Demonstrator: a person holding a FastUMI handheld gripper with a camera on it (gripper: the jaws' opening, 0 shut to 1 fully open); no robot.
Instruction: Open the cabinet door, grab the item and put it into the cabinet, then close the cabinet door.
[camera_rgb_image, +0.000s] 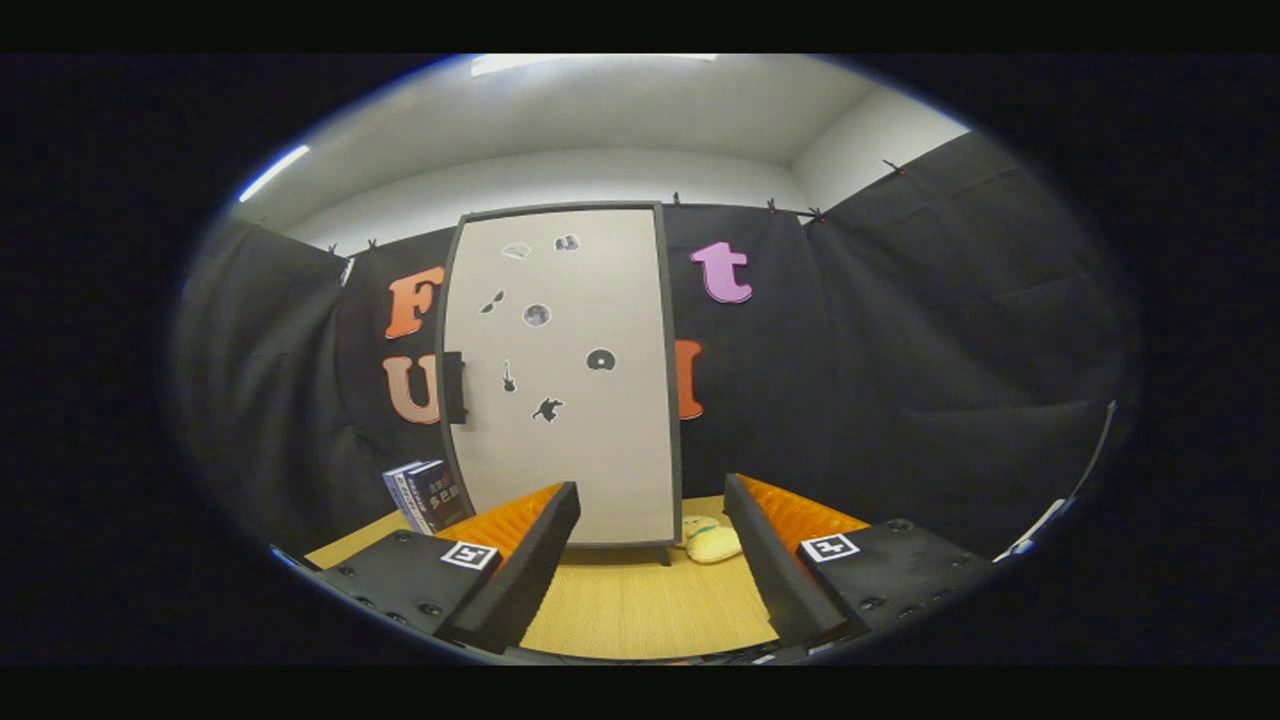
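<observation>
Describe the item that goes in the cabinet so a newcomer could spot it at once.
Start at the tall pale cabinet standing on the wooden table. At its foot, beyond the open gripper, lies a small yellowish soft item; the books stand upright on the cabinet's other side.

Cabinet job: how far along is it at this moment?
Nothing looks done yet. The cabinet door is shut, its handle untouched. The gripper is open and holds nothing, its jaws apart over the table, short of the cabinet. The yellow item lies beside the cabinet's foot. Left: open the door, grab the item, put it in, close the door.
</observation>
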